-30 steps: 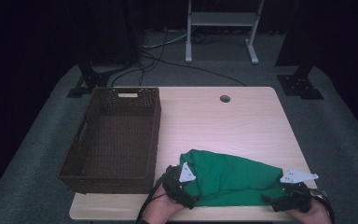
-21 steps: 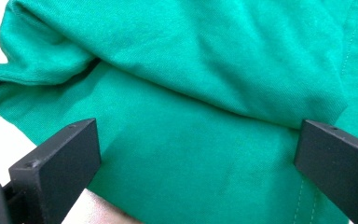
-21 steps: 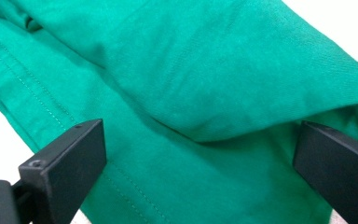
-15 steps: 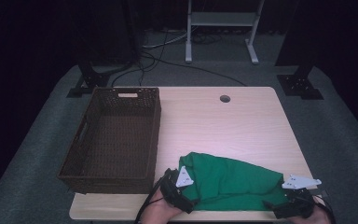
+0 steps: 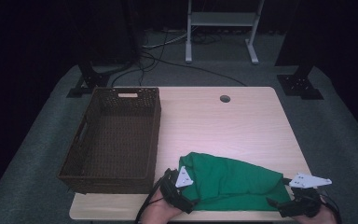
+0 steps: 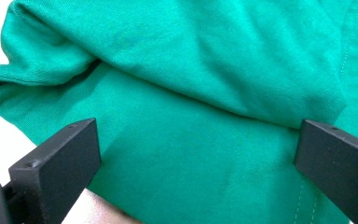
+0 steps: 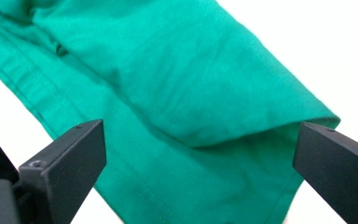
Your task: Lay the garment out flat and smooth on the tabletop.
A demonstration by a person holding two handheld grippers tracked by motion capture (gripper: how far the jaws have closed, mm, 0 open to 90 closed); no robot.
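A folded green garment (image 5: 230, 183) lies on the wooden table (image 5: 223, 126) near its front edge. My left gripper (image 5: 179, 198) sits at the cloth's left end, open, its black jaws standing wide over the green fabric (image 6: 200, 140). My right gripper (image 5: 289, 201) is at the cloth's right end, also open, with the folded corner of the garment (image 7: 200, 107) lying between its spread jaws. Neither gripper holds the cloth.
A dark woven basket (image 5: 114, 140) stands on the table's left side, with nothing in it. A round cable hole (image 5: 224, 98) sits near the table's far edge. Stand legs and cables lie on the carpet beyond.
The right gripper has drawn back toward the front right corner, away from the cloth's edge. The left gripper and the garment have barely moved.
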